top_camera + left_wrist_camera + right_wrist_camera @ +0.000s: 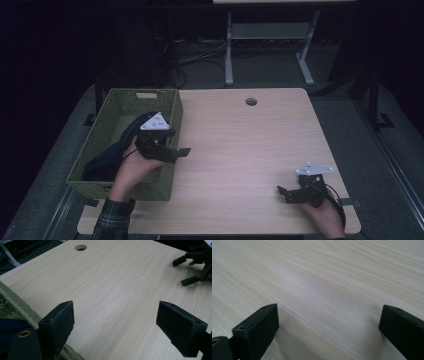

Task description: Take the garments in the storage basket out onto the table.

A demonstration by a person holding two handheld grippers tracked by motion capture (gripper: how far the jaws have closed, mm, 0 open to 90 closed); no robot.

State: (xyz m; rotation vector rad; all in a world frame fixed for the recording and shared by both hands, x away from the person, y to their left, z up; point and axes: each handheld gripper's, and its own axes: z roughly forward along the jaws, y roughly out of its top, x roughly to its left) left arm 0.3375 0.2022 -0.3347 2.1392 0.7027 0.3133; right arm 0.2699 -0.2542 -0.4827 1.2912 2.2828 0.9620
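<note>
A green woven basket (125, 189) stands on the left part of the light wooden table (240, 145). A dark blue cloth (106, 161) lies inside it. My left gripper (178, 142) hovers over the basket's right rim, pointing right across the table, open and holding nothing. In the left gripper view its jaws (115, 320) stand wide apart over bare wood, with the basket rim (20, 305) and a bit of cloth (10, 325) at lower left. My right gripper (284, 195) rests near the front right edge, open and holding nothing (328, 325). It also appears far off (183, 271).
A round cable hole (251, 101) is in the table's far edge, seen also in the left gripper view (80, 247). Behind the table, a white desk frame (229, 50) and cables lie on the dark floor.
</note>
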